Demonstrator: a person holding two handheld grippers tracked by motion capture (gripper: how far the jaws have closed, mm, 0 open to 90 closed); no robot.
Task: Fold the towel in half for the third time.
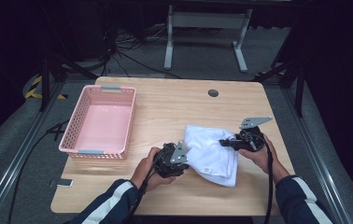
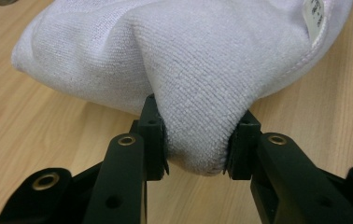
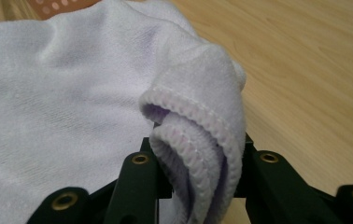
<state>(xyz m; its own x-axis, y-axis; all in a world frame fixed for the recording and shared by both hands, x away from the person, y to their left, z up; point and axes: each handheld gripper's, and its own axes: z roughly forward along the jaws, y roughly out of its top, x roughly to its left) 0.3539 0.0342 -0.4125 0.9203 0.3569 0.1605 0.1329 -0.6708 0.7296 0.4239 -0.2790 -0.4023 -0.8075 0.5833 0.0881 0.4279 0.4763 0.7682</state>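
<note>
A white towel [image 1: 209,151] lies bunched on the wooden table [image 1: 174,105], right of centre near the front. My left gripper [image 1: 185,156] is shut on its left edge; in the left gripper view a thick fold of the towel [image 2: 198,84] is pinched between the two pads [image 2: 154,135]. My right gripper [image 1: 225,143] is shut on the towel's right side, where the hemmed, doubled edge of the towel [image 3: 198,135] sits squeezed between its black jaws. A small label [image 2: 315,16] shows on the cloth.
A pink plastic basket [image 1: 77,135] stands on the table's left side, with nothing inside. A round cable hole [image 1: 213,93] sits near the table's far edge. A metal desk frame [image 1: 207,32] stands on the floor behind, with cables nearby.
</note>
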